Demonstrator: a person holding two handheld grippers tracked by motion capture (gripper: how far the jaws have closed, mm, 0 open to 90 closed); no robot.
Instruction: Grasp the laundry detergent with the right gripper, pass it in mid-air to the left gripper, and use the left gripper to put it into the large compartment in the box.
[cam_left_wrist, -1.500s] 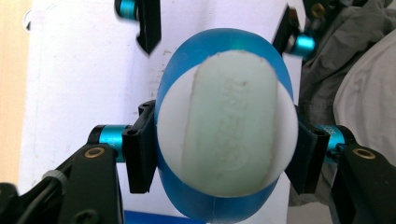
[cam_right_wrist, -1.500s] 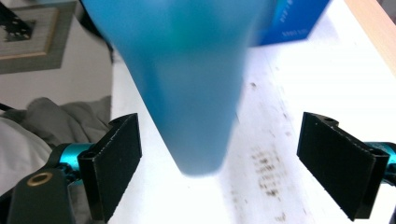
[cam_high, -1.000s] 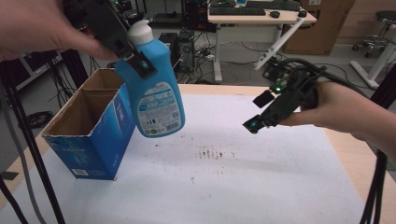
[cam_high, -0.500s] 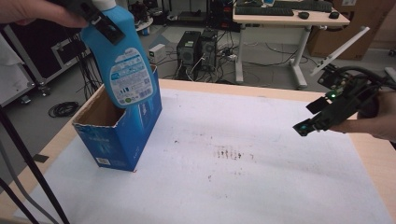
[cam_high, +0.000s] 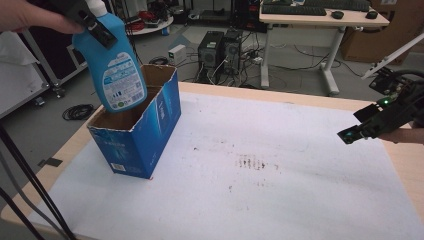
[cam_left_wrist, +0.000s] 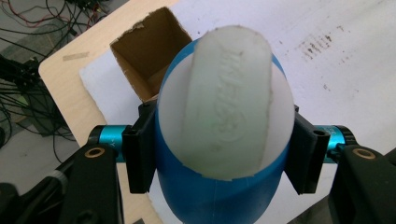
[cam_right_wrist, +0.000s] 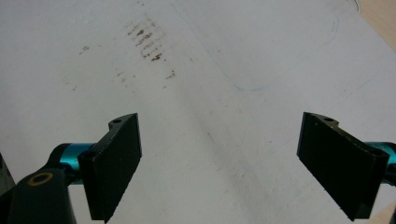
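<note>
A blue detergent bottle (cam_high: 114, 67) with a white cap hangs tilted over the open top of a blue cardboard box (cam_high: 137, 131) at the table's left. My left gripper (cam_high: 92, 22) is shut on the bottle's neck, held by a hand at the top left. In the left gripper view the white cap (cam_left_wrist: 226, 100) sits between the black jaws, and the box's brown inside (cam_left_wrist: 147, 56) lies below. My right gripper (cam_high: 372, 125) hovers at the right edge of the table, open, with nothing between its jaws (cam_right_wrist: 219, 163).
A white sheet (cam_high: 260, 175) with dark stains (cam_high: 252, 162) covers the wooden table. Beyond the far edge stand a desk (cam_high: 320, 17), computer towers (cam_high: 222, 50) and cables on the floor. Black tripod legs (cam_high: 25, 185) cross the lower left corner.
The left gripper carried the bottle from beside the box to above its opening. The right gripper drew back toward the table's right edge.
</note>
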